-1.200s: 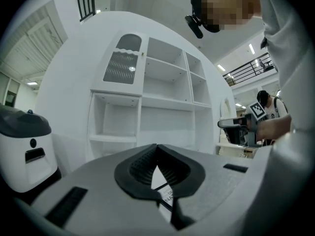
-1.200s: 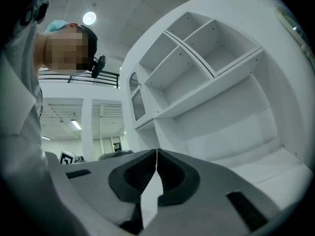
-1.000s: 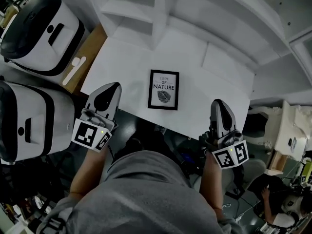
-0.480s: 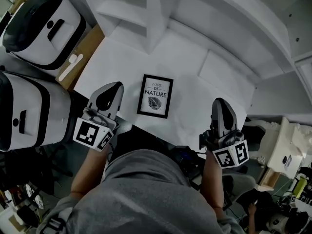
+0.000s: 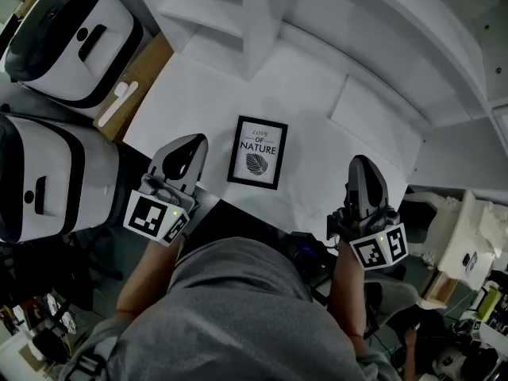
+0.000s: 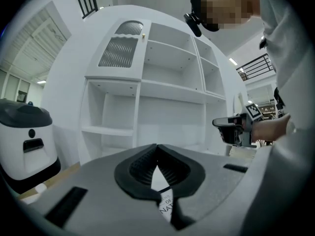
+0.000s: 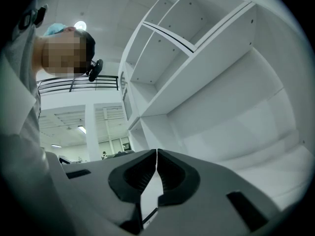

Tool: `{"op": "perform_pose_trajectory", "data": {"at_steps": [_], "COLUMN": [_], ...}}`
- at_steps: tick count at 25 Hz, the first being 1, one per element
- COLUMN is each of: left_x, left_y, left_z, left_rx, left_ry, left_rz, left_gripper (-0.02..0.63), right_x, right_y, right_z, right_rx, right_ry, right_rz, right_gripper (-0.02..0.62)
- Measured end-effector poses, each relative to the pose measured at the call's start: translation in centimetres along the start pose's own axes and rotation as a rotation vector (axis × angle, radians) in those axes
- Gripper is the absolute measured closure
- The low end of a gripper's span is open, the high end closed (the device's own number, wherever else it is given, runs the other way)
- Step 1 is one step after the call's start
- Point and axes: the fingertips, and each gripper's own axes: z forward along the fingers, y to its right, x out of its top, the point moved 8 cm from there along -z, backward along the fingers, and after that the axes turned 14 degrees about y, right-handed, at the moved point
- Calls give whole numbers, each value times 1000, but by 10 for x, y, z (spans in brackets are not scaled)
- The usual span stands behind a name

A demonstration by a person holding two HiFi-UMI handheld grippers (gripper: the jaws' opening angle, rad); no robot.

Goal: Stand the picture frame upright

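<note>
A black picture frame (image 5: 258, 152) with a leaf print lies flat on the white table (image 5: 317, 125), near its front edge. My left gripper (image 5: 197, 140) hovers just left of the frame, shut with nothing held. In the left gripper view its jaws (image 6: 156, 147) meet, and a strip of the frame (image 6: 166, 208) shows below them. My right gripper (image 5: 361, 162) is at the table's front edge, well right of the frame, also shut and empty. In its own view the right gripper (image 7: 156, 152) points at white shelving.
Two white-and-black appliances (image 5: 71, 34) (image 5: 48, 185) stand to the left, beside a wooden board (image 5: 135, 82) with a white spoon on it. A white shelf unit (image 5: 254, 14) rises behind the table. The person's torso fills the bottom of the head view.
The left gripper has drawn closer to the frame's left side. The right gripper has shifted only a little. Both stay shut, and the frame still lies flat.
</note>
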Motion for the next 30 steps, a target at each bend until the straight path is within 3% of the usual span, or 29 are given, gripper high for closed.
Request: {"op": "perform_pose_trajectory", "data": {"at_steps": [12,20,30], "left_x": [11,0,-30], "left_y": [-4,-10,-12], "left_z": [24,30,40], "left_rx": [-116,-125,-174], "left_ry": [-6,-25,-108], "left_rz": [-45,-72,-111], "left_gripper": [599,598,598], "right_x": [4,-13,-36], "right_y": [-9,-15,-5], "right_z": [24,36,42], "right_rx": [-27,15,46], "right_ry": [-15,-97,-228], "right_rz": [-19,-59,-98], "right_gripper": [568,568,568]}}
